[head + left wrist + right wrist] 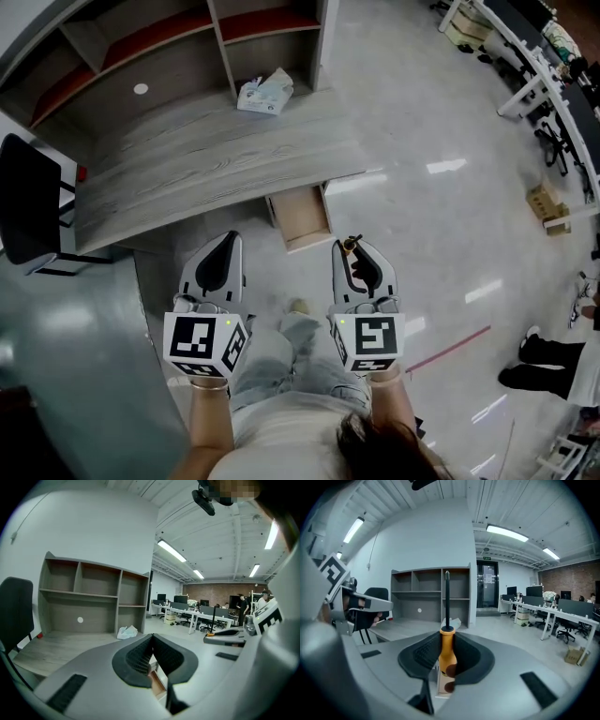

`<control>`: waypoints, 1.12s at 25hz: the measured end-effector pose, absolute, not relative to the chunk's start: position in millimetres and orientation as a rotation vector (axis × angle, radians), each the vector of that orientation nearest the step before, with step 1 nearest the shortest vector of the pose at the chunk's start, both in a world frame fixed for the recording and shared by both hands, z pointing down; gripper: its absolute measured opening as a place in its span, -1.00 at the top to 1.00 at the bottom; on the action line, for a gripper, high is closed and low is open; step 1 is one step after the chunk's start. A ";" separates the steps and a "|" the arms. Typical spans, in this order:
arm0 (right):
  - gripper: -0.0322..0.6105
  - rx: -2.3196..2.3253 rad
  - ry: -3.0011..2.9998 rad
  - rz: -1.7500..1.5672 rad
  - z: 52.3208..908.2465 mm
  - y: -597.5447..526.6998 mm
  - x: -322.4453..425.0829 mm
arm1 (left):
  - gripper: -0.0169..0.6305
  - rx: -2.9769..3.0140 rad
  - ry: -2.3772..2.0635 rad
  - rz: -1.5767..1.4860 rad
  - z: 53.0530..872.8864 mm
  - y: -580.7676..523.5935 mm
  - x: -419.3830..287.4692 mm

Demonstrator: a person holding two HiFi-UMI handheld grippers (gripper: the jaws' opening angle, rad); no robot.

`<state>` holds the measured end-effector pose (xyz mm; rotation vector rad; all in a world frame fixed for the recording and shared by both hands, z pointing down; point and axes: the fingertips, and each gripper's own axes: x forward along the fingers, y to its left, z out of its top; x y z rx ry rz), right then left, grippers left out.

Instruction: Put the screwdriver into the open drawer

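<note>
My right gripper (445, 660) (359, 251) is shut on a screwdriver (446, 658) with an orange handle and a dark shaft that points upward in the right gripper view. In the head view the screwdriver's handle (350, 246) shows at the jaw tips. The open drawer (300, 216) hangs out from under the grey wooden desk (206, 155), just ahead of both grippers. My left gripper (152, 656) (222, 255) is shut with nothing in it, level with the right one. A sliver of the drawer (157, 684) shows past the left jaws.
A crumpled white bag (265, 92) lies on the desk below a shelf unit (178, 37). A black chair (33, 206) stands at the desk's left end. Office desks and chairs (553, 84) line the far right, where a person's legs (539, 361) show.
</note>
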<state>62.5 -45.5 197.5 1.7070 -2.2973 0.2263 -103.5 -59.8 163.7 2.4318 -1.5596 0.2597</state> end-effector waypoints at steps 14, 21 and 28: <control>0.62 1.608 -2.188 0.142 249.6 -92.3 50.1 | 0.90 2.402 -1.539 0.297 198.6 -107.4 -118.6; 0.62 1.502 -2.135 0.115 286.1 -100.1 37.0 | 0.90 2.358 -1.533 0.295 227.7 -123.5 -129.3; 0.62 1.445 -2.082 0.115 333.5 -99.7 27.0 | 0.90 2.322 -1.506 0.337 267.7 -128.5 -134.9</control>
